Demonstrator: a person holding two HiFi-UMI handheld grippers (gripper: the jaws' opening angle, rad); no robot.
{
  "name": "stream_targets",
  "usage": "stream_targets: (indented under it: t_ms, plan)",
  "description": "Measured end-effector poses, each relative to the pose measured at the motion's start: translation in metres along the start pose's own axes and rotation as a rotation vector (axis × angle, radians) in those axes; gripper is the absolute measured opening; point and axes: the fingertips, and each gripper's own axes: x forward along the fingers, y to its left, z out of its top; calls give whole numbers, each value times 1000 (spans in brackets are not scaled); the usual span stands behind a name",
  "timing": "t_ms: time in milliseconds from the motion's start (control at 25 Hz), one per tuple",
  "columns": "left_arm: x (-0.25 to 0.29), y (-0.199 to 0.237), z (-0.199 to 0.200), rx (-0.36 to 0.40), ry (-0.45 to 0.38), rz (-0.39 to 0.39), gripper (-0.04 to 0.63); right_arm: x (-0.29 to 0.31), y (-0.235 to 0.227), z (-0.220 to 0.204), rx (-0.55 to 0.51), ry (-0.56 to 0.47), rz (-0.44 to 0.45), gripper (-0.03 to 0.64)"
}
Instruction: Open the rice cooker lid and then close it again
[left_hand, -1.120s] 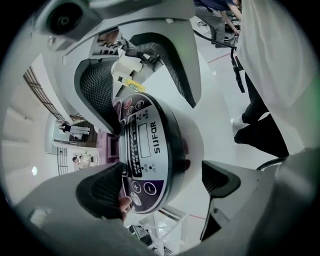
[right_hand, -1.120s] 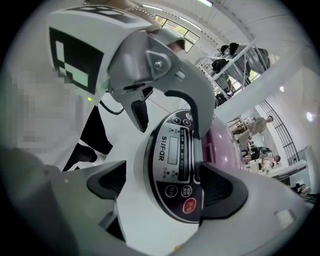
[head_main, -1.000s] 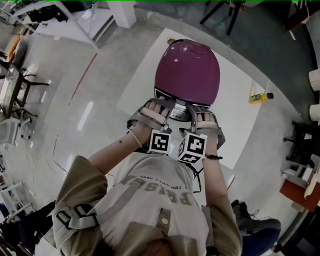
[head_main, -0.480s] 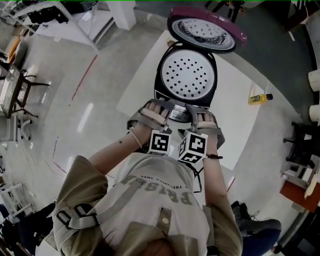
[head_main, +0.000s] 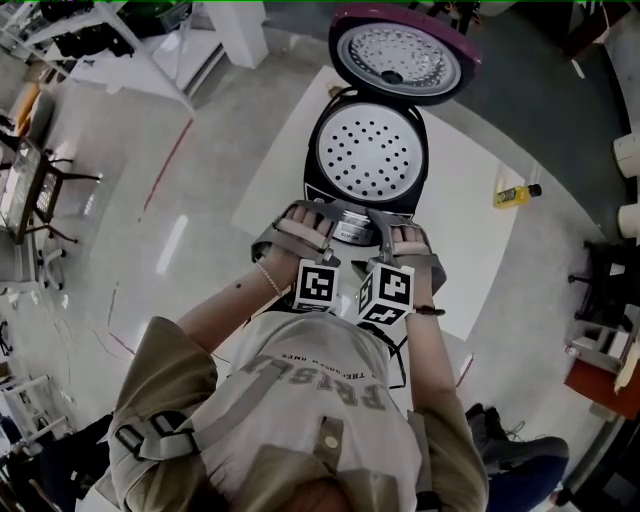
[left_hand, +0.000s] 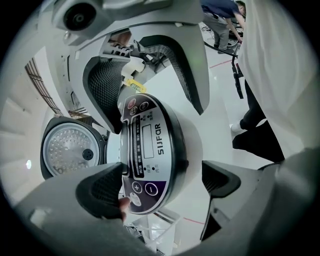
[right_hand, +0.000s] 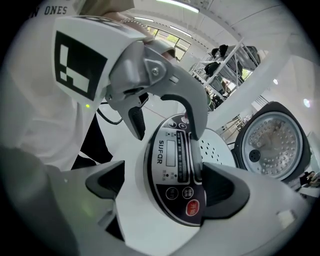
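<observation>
Standing fully open on its rear hinge, the lid (head_main: 400, 55) leaves the rice cooker (head_main: 365, 160) with its perforated inner tray exposed, at the near edge of the white table (head_main: 470, 190). Lid is likely light, rigid and sprung. Its glossy purple shell looks slippery, so push down at the front rim, don't pinch. Left gripper (left_hand: 160, 185) and right gripper (right_hand: 165, 185) are both spread wide, straddling the control panel (left_hand: 147, 155) and clamping nothing. Yellow bottle (head_main: 520, 194) sits well apart. Glossy grey floor (head_main: 170, 220) all round.
</observation>
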Motion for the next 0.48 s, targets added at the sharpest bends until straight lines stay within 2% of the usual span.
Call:
stream_targets:
  t_ms: [320,480]
  plan:
    - [-1,1,1,-38,9,-41,513,0,1,0,-2,-53,1,467]
    - [-5,0,7,-126,-28,-99,512,-8,-1,7,108,-157,27,471]
